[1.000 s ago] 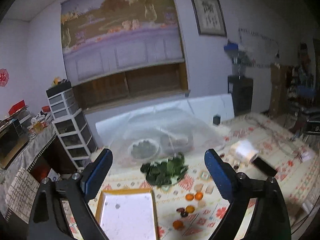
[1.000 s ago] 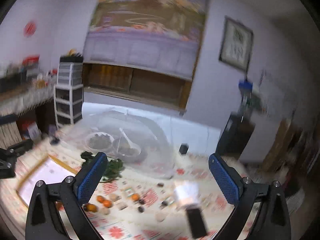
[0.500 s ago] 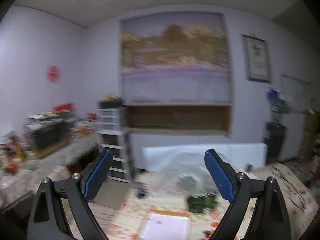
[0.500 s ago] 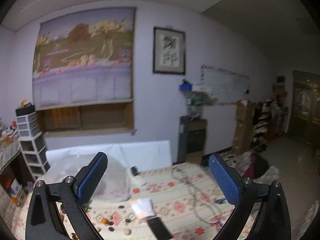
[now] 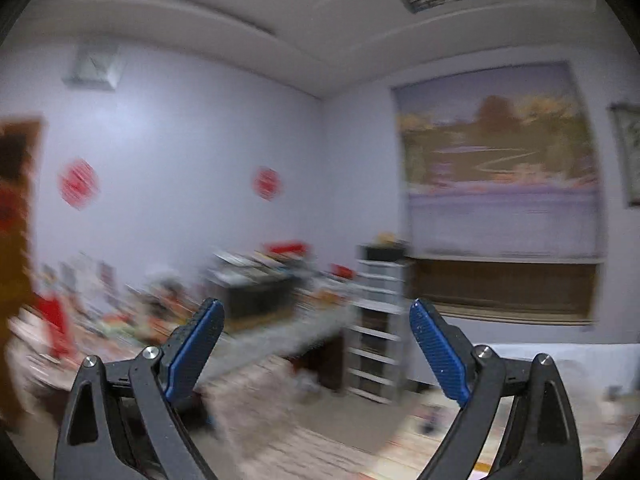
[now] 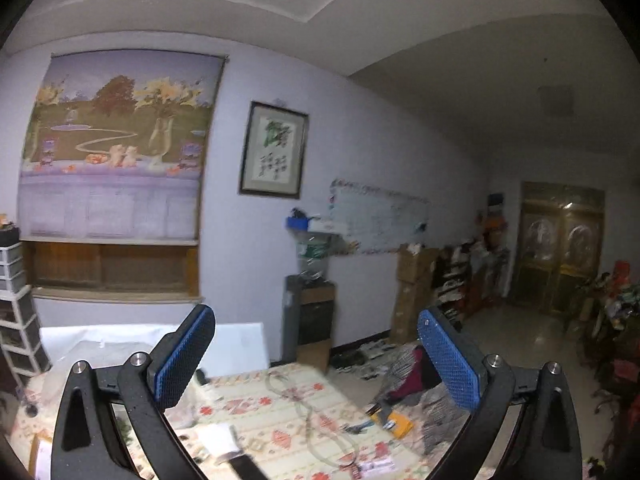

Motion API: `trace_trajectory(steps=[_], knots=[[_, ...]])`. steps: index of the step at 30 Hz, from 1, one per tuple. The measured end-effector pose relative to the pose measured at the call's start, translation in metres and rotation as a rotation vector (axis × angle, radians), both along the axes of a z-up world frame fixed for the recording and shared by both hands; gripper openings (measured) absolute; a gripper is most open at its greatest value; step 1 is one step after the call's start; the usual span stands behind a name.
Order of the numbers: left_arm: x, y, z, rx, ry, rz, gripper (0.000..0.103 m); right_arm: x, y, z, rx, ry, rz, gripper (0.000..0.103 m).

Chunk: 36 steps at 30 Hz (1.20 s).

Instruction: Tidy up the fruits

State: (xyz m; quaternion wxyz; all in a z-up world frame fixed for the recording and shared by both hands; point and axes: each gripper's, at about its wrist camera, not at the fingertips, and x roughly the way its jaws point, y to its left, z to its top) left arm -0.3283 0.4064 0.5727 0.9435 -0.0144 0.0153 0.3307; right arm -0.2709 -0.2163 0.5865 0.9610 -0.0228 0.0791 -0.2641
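Both grippers swung up, away from the fruit

Left gripper [image 5: 314,342] and right gripper [image 6: 316,350], fingers spread and empty, now face walls; no fruit visible, worktop [image 6: 280,412] barely in frame.

We see a dim room with a cold violet cast in both views. The left wrist view is smeared sideways, worst over the cluttered counter [image 5: 256,320]; its gripper [image 5: 316,344] stays sharp. The right wrist view is crisper, darkening toward the door [image 6: 560,248]. Fisheye bends walls; corners go black.
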Motion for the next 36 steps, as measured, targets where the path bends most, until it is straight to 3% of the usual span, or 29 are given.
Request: trace_trajectory(steps=[2,5,7,11,15,18,21,26,29,33,36], knots=[[0.006,-0.011,-0.04,-0.043,-0.003,-0.123,0.094,0.014,0.006,-0.044,0.003,0.054,0.052,0.103],[0.021,-0.053,-0.113,-0.052,0.03,-0.312,0.094,0.048,0.028,-0.145,-0.017,0.165,0.143,0.103],[0.034,-0.091,-0.164,-0.067,0.095,-0.438,0.094,0.073,0.045,-0.216,-0.019,0.221,0.183,0.103],[0.062,-0.151,-0.251,-0.201,0.197,-0.715,0.094,0.118,0.073,-0.332,0.07,0.327,0.287,0.103],[0.093,-0.21,-0.292,-0.197,0.224,-0.727,0.094,0.151,0.108,-0.403,0.147,0.464,0.384,0.102],[0.121,-0.242,-0.303,-0.18,0.251,-0.723,0.094,0.158,0.134,-0.422,0.155,0.494,0.415,0.102],[0.144,-0.269,-0.308,-0.265,0.241,-0.788,0.094,0.159,0.149,-0.43,0.18,0.498,0.461,0.102],[0.171,-0.284,-0.314,-0.363,0.165,-0.782,0.094,0.17,0.168,-0.443,0.236,0.505,0.485,0.102],[0.192,-0.289,-0.321,-0.437,0.144,-0.836,0.094,0.176,0.177,-0.45,0.251,0.506,0.492,0.102],[0.218,-0.298,-0.336,-0.542,0.18,-0.963,0.094,0.181,0.191,-0.461,0.233,0.533,0.522,0.102],[0.227,-0.303,-0.349,-0.575,0.197,-1.007,0.094,0.183,0.202,-0.468,0.235,0.555,0.554,0.102]])
